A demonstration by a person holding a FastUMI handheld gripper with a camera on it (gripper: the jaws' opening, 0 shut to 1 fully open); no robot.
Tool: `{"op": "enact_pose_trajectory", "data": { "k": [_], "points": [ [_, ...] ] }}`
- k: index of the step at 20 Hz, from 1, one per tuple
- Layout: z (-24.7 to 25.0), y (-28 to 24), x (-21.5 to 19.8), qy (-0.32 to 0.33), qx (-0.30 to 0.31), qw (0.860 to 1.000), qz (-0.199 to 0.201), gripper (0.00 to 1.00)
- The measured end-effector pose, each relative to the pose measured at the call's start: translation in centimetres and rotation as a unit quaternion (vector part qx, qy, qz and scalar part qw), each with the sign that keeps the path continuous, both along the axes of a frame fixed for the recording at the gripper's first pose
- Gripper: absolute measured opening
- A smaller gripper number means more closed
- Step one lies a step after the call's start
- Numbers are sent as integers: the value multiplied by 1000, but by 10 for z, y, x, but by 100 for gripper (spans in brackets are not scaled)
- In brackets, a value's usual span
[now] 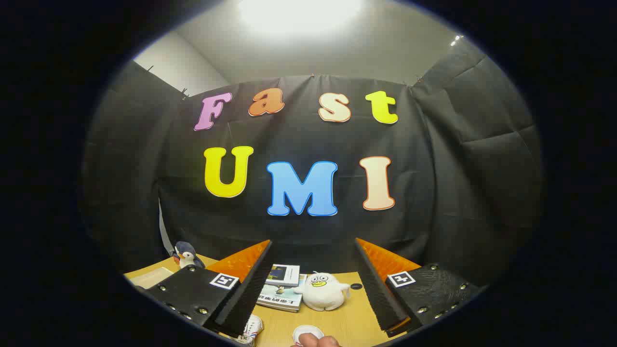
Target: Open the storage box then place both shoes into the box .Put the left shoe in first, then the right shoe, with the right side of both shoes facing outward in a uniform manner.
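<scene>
**Operator:** Gripper view first: I have the gripper (313, 279) held high and level, fingers spread wide, nothing between them. It looks out over the bench (347, 323) toward the booth's back wall.

**Supervisor:** Where are the shoes?

**Operator:** I can make out part of one shoe (250, 331) at the near edge of the bench, just under the left finger; it is pale with a striped tab. A second rounded white shape (308, 332) sits near it, with a person's fingers (318, 341) resting against it. That may be the other shoe, but I cannot say for sure. I cannot see enough of either to call left from right.

**Supervisor:** Which way do they point?

**Operator:** Too little shows. I cannot tell the toe from the heel, nor how the long axis runs along the bench.

**Supervisor:** And the handling?

**Operator:** I judge a canvas-type shoe: light, soft in the upper, stiffer at the sole and heel. I would pinch the heel collar or the side wall near the opening, since the toe may squash and slip. Gripping across the narrow width keeps the long axis steady for turning the right side outward.

**Supervisor:** Anything else on the bench?

**Operator:** Toward the far edge, between the fingers, there are a stack of books (282, 286) and a white duck plush (324, 290). A penguin plush (185, 255) stands at the far left corner.
</scene>
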State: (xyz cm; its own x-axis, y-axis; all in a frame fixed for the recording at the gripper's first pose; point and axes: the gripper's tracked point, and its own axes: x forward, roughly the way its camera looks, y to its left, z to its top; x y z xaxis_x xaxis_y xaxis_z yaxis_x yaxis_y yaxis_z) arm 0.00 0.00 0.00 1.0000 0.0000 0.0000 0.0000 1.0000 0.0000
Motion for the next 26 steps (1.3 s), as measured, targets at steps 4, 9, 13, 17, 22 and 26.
{"op": "enact_pose_trajectory", "data": {
  "k": [4, 9, 13, 17, 22, 26],
  "points": [
    [-4, 6, 5, 6, 4, 1000, 1, 97],
    [-12, 18, 9, 18, 13, 1000, 10, 97],
    [-17, 29, 13, 33, 12, 999, 20, 97],
    [-17, 41, 15, 28, 10, 999, 34, 97],
    [-28, 55, 18, 42, 29, 998, 48, 97],
    [-45, 71, 22, 65, 29, 995, 70, 97]
  ]
}}
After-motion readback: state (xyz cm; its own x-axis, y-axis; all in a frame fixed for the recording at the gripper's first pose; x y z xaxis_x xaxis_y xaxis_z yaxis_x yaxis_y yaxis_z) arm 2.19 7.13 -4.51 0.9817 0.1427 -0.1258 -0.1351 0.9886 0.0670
